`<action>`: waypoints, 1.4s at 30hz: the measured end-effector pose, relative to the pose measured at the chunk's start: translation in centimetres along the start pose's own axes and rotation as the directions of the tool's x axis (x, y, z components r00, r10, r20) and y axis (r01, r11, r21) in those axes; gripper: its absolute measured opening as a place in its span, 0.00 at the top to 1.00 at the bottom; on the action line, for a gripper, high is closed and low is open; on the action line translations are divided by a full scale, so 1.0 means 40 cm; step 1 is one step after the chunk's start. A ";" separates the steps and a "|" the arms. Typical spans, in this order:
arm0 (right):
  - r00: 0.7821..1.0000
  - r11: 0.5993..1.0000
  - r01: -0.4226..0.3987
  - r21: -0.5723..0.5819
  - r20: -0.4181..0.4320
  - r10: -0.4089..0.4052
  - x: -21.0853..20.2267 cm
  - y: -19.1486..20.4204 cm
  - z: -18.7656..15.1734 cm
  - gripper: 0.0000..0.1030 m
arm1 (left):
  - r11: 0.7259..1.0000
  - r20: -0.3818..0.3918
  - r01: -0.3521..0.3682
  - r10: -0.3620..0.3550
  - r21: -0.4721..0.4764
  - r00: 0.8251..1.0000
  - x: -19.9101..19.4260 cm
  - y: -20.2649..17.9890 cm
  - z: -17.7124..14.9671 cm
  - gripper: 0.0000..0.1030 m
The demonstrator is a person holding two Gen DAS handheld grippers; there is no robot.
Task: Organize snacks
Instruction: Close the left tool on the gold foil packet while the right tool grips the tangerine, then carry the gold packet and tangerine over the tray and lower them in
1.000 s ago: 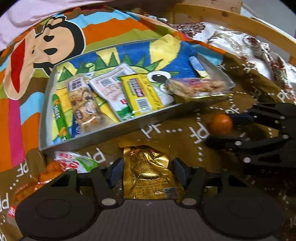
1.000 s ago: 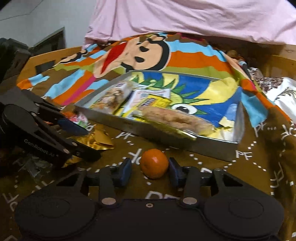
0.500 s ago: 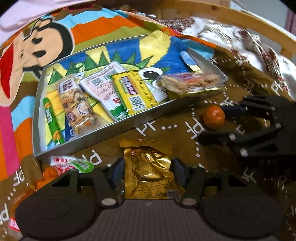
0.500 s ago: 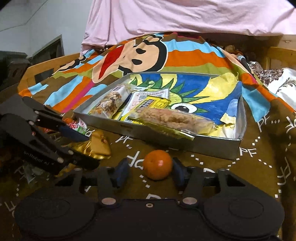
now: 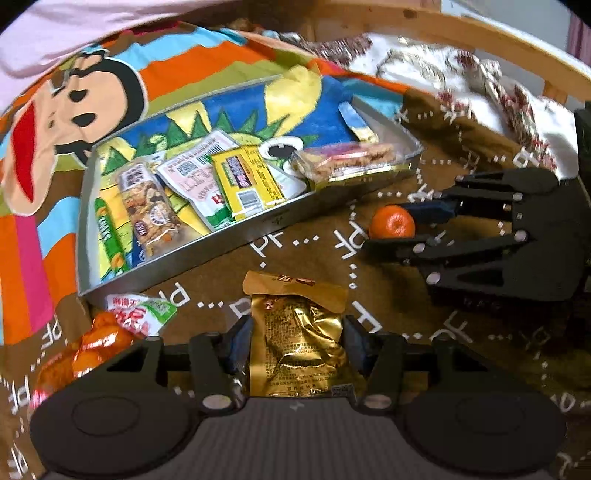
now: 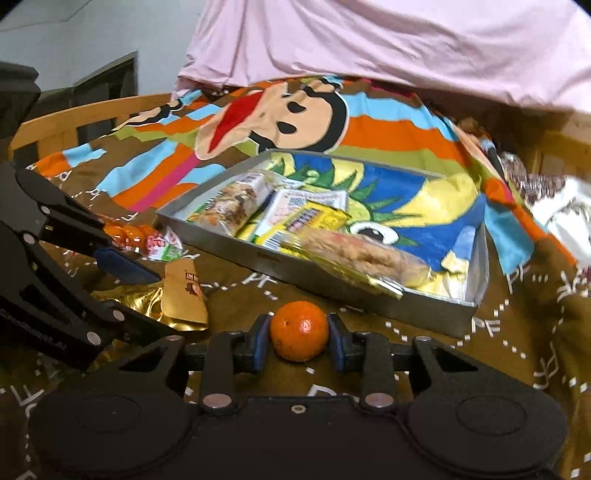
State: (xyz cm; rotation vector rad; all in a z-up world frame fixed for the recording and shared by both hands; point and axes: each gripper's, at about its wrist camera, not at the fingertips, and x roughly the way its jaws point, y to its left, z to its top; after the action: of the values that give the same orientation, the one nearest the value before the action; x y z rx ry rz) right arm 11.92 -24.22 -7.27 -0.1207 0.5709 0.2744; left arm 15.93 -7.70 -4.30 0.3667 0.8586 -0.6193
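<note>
A metal tray [image 5: 258, 229] on the blanket holds several snack packets; it also shows in the right wrist view [image 6: 424, 306]. My left gripper [image 5: 297, 341] is shut on a gold foil snack packet [image 5: 295, 343], held just above the brown cloth in front of the tray. My right gripper [image 6: 299, 338] is shut on a small orange [image 6: 299, 330], its pads [image 6: 334, 341] pressed on both sides. In the left wrist view the orange [image 5: 391, 221] sits between the right gripper's fingers, right of the tray's near corner. In the right wrist view the gold packet [image 6: 184, 299] hangs from the left gripper.
A red-and-green packet [image 5: 142, 314] and an orange-wrapped snack [image 5: 92, 347] lie on the cloth left of my left gripper, by the tray's near corner. A wooden rail [image 5: 480, 33] runs behind. A pink sheet [image 6: 369, 44] hangs beyond the tray.
Both grippers have closed on their items and lifted: the right gripper's fingers now press the orange, and the gold packet is raised off the cloth. The tray has not moved.
</note>
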 end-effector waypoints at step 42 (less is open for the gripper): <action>0.958 0.944 0.233 0.232 0.112 -0.264 0.081 -0.218 0.064 0.66 | 0.941 0.242 -0.082 0.167 -0.327 0.956 0.214 0.020 0.326 0.45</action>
State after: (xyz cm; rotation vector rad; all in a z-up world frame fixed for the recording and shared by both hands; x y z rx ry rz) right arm 18.37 -31.34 -6.58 0.0383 0.4355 -0.0273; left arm 28.35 -17.09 -3.08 0.0448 0.6542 -0.3920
